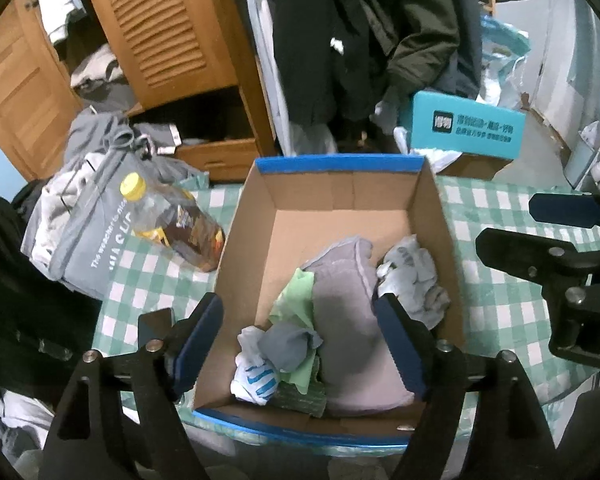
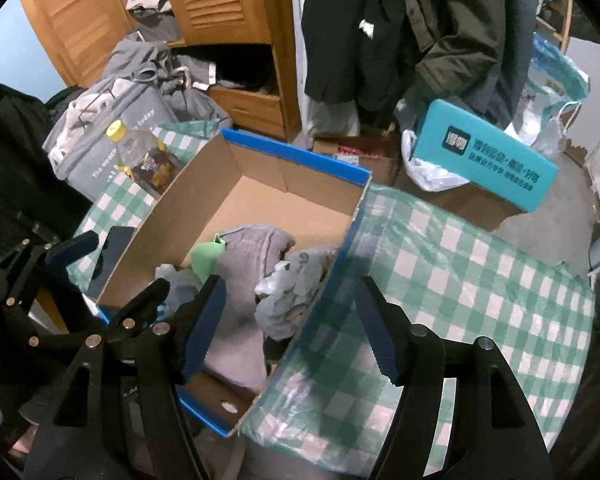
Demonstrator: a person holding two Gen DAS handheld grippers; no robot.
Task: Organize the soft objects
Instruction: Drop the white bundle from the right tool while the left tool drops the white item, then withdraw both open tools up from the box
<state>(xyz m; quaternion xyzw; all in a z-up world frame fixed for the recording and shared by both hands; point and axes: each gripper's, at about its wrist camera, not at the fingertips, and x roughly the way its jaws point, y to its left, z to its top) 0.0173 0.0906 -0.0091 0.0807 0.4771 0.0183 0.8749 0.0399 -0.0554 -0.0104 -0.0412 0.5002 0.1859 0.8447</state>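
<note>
Left wrist view showed the left claw (image 1: 300,336) spread wide and empty above the cardboard box (image 1: 340,196), where a grey cloth (image 1: 348,312), green cloth (image 1: 296,300) and socks (image 1: 256,376) lay. Right wrist view showed the right claw (image 2: 292,328) released, empty, straddling the box's right wall on the checked desk (image 2: 460,280).

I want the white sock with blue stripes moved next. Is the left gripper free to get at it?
Probably yes: the left gripper is open and empty above the box, and the striped sock lies uncovered at the near-left corner, close to the wall.
</note>
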